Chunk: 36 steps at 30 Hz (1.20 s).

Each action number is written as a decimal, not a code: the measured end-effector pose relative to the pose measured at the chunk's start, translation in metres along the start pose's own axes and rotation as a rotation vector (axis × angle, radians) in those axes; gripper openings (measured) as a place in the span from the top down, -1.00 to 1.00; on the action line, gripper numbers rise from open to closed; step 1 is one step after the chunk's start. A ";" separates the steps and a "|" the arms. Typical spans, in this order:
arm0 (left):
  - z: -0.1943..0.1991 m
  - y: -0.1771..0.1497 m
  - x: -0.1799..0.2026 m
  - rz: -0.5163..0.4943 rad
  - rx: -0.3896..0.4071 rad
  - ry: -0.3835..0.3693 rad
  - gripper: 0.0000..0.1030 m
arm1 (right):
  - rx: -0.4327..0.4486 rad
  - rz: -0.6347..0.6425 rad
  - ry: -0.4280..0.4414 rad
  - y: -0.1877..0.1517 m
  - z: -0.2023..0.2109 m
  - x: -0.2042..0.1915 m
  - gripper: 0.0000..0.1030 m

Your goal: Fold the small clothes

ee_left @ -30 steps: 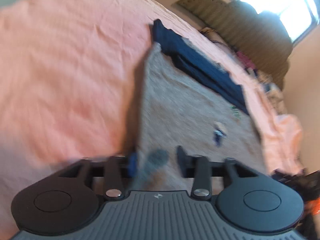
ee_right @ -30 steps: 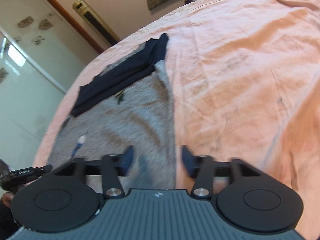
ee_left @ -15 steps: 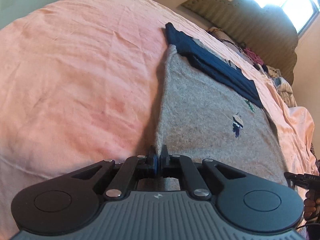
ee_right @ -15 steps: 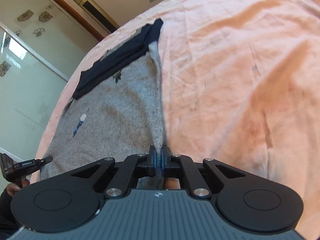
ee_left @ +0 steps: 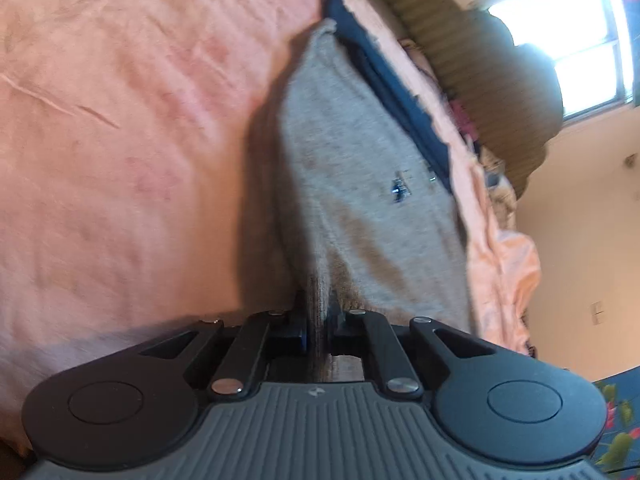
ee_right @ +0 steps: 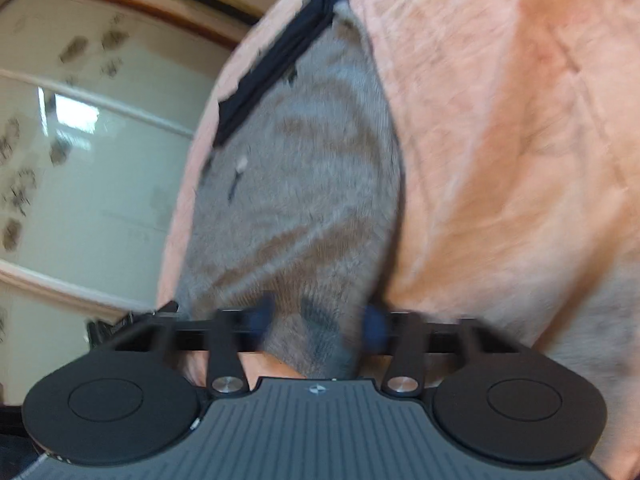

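Grey knit garment (ee_left: 360, 168) with a small blue emblem and a dark navy band (ee_left: 384, 80) along its far end lay on a peach-pink bed sheet (ee_left: 120, 120). Its near edge was raised off the sheet. Its long axis ran away from both cameras, with the navy band farthest. The left tool (ee_left: 318, 316) was clamped shut on a ridge of the near hem. In the blurred right view, the right tool (ee_right: 316, 316) had its fingers apart, with bunched grey fabric between them.
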<state>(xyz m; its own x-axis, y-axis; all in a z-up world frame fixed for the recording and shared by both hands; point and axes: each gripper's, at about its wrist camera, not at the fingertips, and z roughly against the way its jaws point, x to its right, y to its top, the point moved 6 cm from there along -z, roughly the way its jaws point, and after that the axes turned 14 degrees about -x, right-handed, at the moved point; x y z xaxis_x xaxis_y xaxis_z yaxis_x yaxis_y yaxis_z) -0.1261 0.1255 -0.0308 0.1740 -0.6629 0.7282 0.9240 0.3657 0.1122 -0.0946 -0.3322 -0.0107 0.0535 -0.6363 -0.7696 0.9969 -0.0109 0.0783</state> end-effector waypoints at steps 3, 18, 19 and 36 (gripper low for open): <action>0.021 0.000 0.010 -0.089 0.037 0.055 0.88 | -0.023 0.056 -0.064 -0.004 -0.001 -0.006 0.81; 0.016 -0.017 0.005 -0.054 -0.003 -0.033 0.45 | 0.036 0.019 0.018 -0.020 0.022 0.002 -0.26; 0.011 -0.016 0.007 -0.081 -0.022 0.037 0.91 | 0.029 0.017 -0.003 -0.016 0.019 0.000 0.13; 0.062 0.051 0.075 -0.361 0.328 0.342 -0.78 | 0.249 0.129 -0.281 0.031 0.055 -0.027 -0.43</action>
<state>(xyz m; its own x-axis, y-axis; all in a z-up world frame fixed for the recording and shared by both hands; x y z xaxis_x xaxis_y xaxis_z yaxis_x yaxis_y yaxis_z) -0.0866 0.1349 0.0716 0.0187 -0.9359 0.3518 0.8012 0.2246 0.5547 -0.0685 -0.3581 0.0473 0.1246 -0.8304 -0.5431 0.9366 -0.0823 0.3407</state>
